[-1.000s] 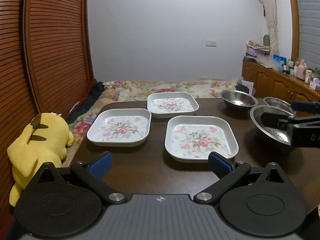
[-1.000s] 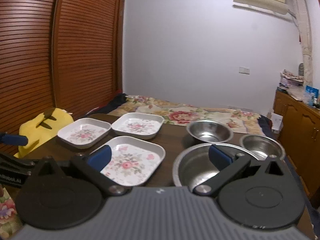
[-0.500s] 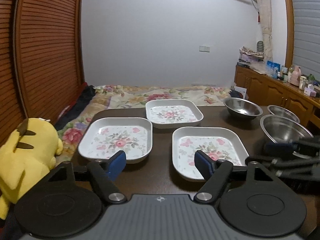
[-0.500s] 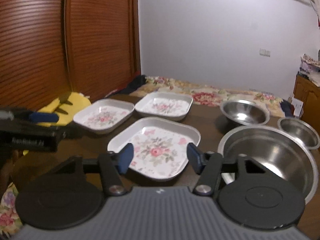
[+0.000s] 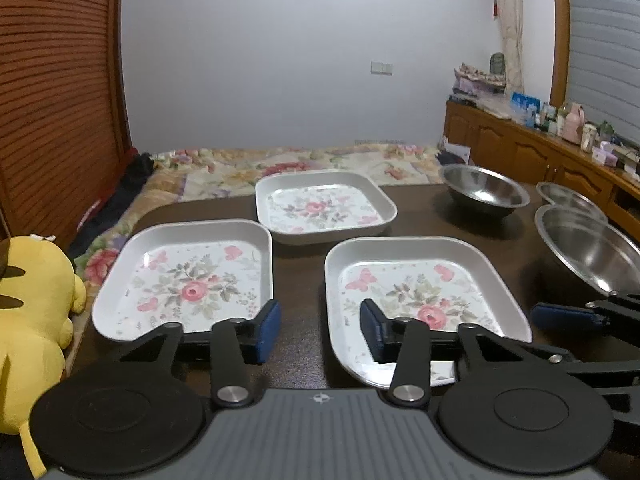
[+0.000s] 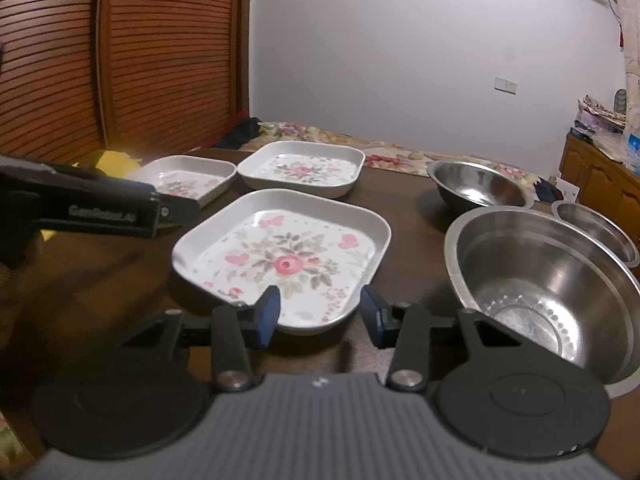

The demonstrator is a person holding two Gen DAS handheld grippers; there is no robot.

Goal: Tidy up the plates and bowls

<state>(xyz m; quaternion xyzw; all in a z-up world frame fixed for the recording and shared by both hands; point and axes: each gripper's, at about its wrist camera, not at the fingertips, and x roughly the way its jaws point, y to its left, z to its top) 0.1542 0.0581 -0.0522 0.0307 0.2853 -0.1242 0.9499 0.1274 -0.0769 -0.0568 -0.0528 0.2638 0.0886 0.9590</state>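
Three floral plates [image 5: 420, 280] at frame centre and three steel bowls [image 6: 536, 276] at right sit on a dark table [image 5: 304, 280]; left gripper [image 5: 320, 330] and right gripper [image 6: 320, 312], jaws closing, hold nothing.

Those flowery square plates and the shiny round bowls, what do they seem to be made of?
The white square plates with the pink rose print look like melamine or glazed ceramic: smooth, opaque, softly glossy rims; I cannot tell which. The round silver bowls look like stainless steel: mirror-like grey walls with bright reflections and thin rolled rims.
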